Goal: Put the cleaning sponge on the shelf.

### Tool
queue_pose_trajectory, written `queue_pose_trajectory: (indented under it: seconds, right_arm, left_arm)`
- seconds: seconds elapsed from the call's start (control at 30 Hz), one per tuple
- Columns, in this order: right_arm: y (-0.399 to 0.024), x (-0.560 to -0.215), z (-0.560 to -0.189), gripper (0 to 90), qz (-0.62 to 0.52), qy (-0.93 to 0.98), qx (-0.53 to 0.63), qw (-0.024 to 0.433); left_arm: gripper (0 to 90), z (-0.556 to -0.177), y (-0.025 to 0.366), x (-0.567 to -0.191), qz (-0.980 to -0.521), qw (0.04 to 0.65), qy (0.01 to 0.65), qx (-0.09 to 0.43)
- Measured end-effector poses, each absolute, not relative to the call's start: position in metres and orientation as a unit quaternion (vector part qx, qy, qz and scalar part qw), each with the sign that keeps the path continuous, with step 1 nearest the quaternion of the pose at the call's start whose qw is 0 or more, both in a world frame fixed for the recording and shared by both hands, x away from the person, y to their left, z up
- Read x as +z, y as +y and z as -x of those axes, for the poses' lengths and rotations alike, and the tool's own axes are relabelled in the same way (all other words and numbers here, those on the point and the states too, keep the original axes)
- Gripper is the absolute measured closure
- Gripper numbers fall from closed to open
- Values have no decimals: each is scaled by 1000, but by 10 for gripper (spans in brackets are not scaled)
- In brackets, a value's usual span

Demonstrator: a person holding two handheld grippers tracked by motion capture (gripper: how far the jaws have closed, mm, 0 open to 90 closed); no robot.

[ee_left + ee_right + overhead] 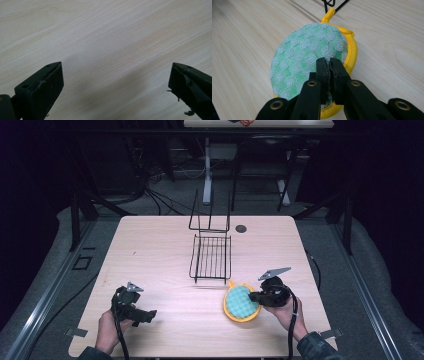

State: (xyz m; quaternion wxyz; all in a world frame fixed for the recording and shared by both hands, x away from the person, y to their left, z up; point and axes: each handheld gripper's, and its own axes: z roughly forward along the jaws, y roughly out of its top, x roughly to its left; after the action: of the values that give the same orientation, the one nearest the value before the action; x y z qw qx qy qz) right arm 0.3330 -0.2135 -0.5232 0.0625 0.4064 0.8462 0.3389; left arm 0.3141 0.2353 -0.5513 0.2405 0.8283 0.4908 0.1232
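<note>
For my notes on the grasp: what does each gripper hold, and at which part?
The right gripper is shut on the round scrubbing pad, pinching its green mesh face near the yellow rim. The left gripper is open and holds nothing.

No readable text, label or number appears on anything here.

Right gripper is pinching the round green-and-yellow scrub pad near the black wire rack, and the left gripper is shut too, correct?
Not quite: the left gripper is open over bare wooden table, as the left gripper view shows. The right gripper does pinch the round green-and-yellow scrub pad near the black wire rack.
</note>
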Motion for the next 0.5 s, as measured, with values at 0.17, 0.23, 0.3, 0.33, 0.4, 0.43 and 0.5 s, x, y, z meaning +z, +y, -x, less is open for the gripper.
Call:
queue_pose_trajectory:
  seconds: [0.17,0.23,0.3,0.33,0.4,0.43,0.5]
  right_arm:
    - [-215,-520,-331,866,-405,846,340,64]
    - [-215,-520,-330,866,-403,848,338,64]
    - [-216,-519,-329,866,-404,847,339,64]
    - [-216,-519,-328,866,-403,847,339,64]
    - [-218,-517,-327,866,-406,844,344,65]
    - [-218,-517,-327,866,-406,844,344,65]
    - [-219,-515,-327,866,-406,843,347,66]
  left_arm:
    - [0,-314,236,-551,-829,239,491,121]
    - [0,-314,236,-552,-829,239,490,124]
    - [0,-314,236,-551,-830,239,490,121]
    - [0,-314,236,-552,-829,239,491,124]
    - [0,-314,236,-551,-829,240,491,121]
    - [0,-314,236,-551,-829,240,491,121]
    - [0,-314,236,-551,-829,239,490,122]
